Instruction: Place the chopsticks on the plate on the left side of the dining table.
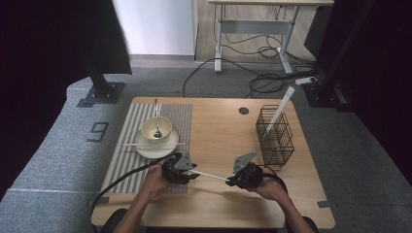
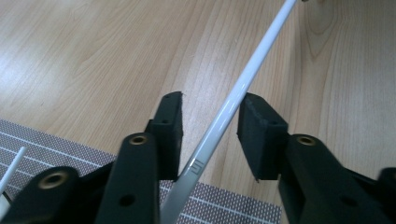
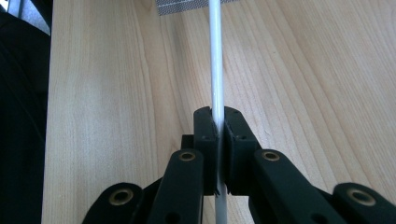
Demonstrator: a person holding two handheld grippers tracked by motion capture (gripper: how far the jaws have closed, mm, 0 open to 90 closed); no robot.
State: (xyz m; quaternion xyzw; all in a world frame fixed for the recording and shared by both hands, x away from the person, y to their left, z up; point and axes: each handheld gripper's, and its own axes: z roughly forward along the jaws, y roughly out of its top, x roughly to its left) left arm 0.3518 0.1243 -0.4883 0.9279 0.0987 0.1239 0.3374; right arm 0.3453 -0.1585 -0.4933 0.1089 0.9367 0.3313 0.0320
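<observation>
A thin white chopstick [image 1: 211, 176] runs level between the two grippers, just above the wooden table near its front edge. My right gripper [image 1: 229, 181] is shut on one end; in the right gripper view the pads [image 3: 205, 128] clamp the chopstick [image 3: 215, 56], which reaches away toward the mat. My left gripper [image 1: 195, 173] is at the other end. In the left gripper view the chopstick [image 2: 229, 107] slants through the gap between the jaws of the left gripper [image 2: 210, 121]. The jaws stand apart with room on both sides, so the pads do not press on it.
A cream bowl [image 1: 156, 128] with a spoon [image 1: 157, 121] sits on a plate [image 1: 145, 148] on the striped placemat [image 1: 131, 121], and a second white stick [image 1: 133, 144] lies across the plate. A black wire basket [image 1: 275, 136] at the right holds a white utensil [image 1: 281, 106].
</observation>
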